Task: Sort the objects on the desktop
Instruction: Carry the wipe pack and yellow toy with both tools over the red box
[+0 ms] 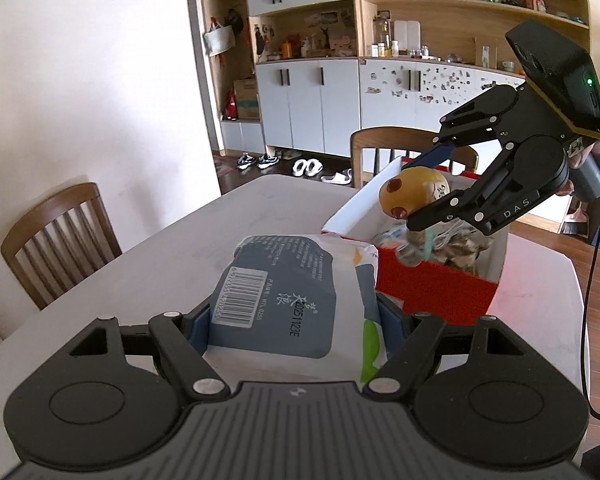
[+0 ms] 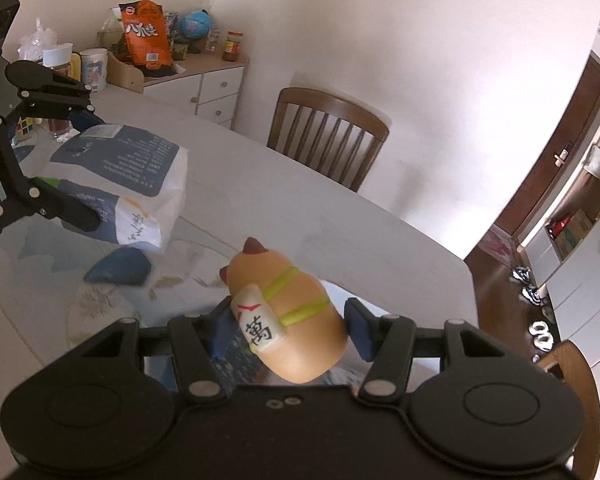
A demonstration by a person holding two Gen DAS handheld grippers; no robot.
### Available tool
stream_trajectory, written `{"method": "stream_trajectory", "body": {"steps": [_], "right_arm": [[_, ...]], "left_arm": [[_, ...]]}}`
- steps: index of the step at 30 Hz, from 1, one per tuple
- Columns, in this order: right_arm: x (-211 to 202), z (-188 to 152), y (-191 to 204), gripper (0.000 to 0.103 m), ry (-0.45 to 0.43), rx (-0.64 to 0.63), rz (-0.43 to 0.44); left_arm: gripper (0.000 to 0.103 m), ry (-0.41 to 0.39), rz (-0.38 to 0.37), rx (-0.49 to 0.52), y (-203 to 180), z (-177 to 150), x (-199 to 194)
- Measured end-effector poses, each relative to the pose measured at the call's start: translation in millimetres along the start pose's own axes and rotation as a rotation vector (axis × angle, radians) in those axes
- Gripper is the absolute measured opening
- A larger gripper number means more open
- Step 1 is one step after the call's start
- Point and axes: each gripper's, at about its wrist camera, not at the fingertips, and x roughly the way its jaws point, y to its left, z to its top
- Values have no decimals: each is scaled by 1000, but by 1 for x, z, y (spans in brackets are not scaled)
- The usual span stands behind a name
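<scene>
A white and blue-grey soft pack [image 1: 284,300] with a barcode sits between the blue pads of my left gripper [image 1: 296,322], which is shut on it above the table. To its right stands a red box [image 1: 432,288], white inside, holding several small items. Above the box my right gripper [image 1: 422,190] is shut on a tan animal toy [image 1: 404,194]. In the right wrist view the toy [image 2: 300,320], with green stripes and a white tile, is clamped in my right gripper [image 2: 290,332]. My left gripper [image 2: 88,166] shows at the left with the pack [image 2: 140,168].
The white table [image 1: 236,216] has wooden chairs at its left [image 1: 56,240] and far side [image 1: 384,148]. A dark blue pouch [image 2: 118,266] lies on the table. A colour cube [image 2: 24,126] and jars stand near a sideboard with an orange snack bag [image 2: 146,34].
</scene>
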Motion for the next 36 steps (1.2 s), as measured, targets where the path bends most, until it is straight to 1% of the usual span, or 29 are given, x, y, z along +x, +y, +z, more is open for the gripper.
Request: {"method": "stream_trajectory", "body": {"steps": [9,13,18,23,30,34,36], "right_arm": [[-24,-40,-60,57,28,30,-21],[-30,-58,-84,57,38,42,-38],[-32,-80,-109,57,41,57,-38],[-29,-96,-128,57,43,64,-23],[-17,-107,-148,57,44,70,8],[-7,-107,-153,57,51,63,28],[0,-107,-155,57,55,59,31]], "left_arm": [[79,1,-11,25,-48,32,31],[79,4,-25,29,-69,43,48],[79,24,-31,35,-88,55,73],[79,55,-45,38,-112,65,95],[79,131,-78,27,-136,74,134],[79,159,-65,25,-144,78,156],[79,186,-55,1,-142,78,169]]}}
